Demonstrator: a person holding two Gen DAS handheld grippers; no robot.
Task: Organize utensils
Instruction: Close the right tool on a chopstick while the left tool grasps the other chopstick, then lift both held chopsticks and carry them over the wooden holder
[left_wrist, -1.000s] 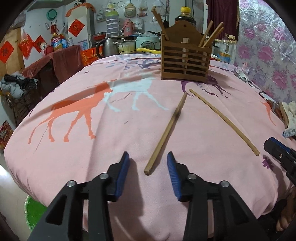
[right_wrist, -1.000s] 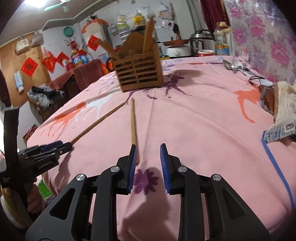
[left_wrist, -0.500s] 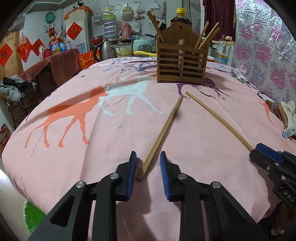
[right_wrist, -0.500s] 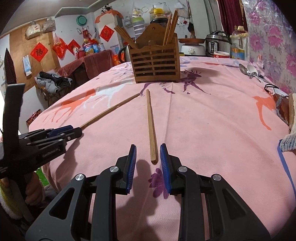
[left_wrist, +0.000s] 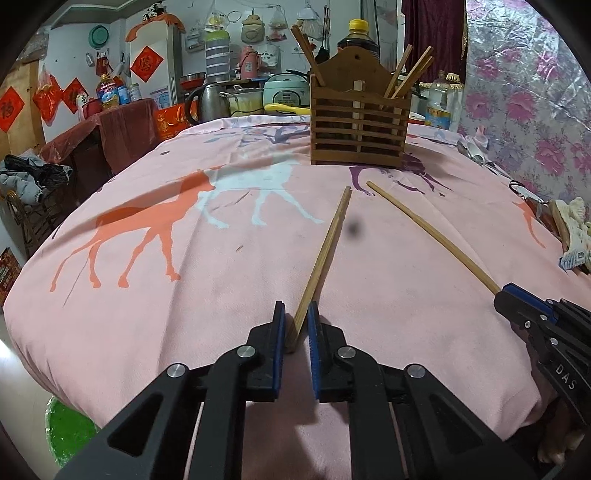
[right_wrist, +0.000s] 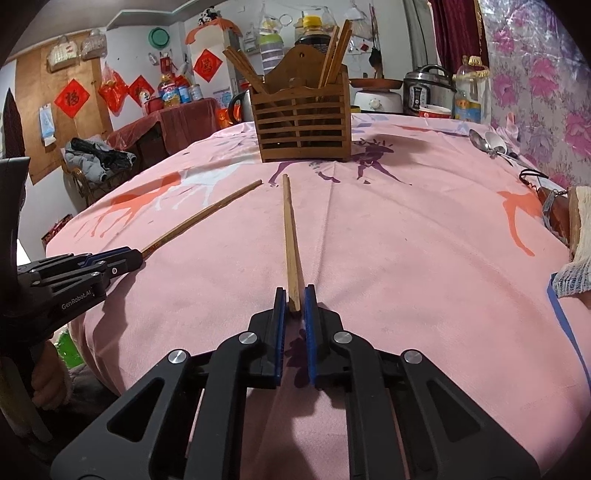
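Two wooden chopsticks lie on the pink animal-print tablecloth (left_wrist: 155, 317), fanning out from a slatted wooden utensil holder (left_wrist: 360, 125) (right_wrist: 303, 125) at the far side that holds several more sticks. My left gripper (left_wrist: 295, 306) (right_wrist: 136, 254) is closing on the near end of the left chopstick (left_wrist: 325, 251) (right_wrist: 207, 214), which sits between its blue pads. My right gripper (right_wrist: 293, 291) (left_wrist: 502, 291) is closing on the near end of the right chopstick (right_wrist: 290, 229) (left_wrist: 428, 229), gripped between its pads. Both sticks still rest on the cloth.
Two metal spoons (right_wrist: 487, 142) lie at the far right near the flowered wall. A white rag (right_wrist: 580, 236) and a corded item sit at the right edge. Behind the table stand a kettle (left_wrist: 210, 101), cookers and bottles. The table drops away at the near edge.
Both grippers have narrowed their jaws around the near ends of their chopsticks. The views have levelled slightly, and the sticks have not shifted on the cloth.
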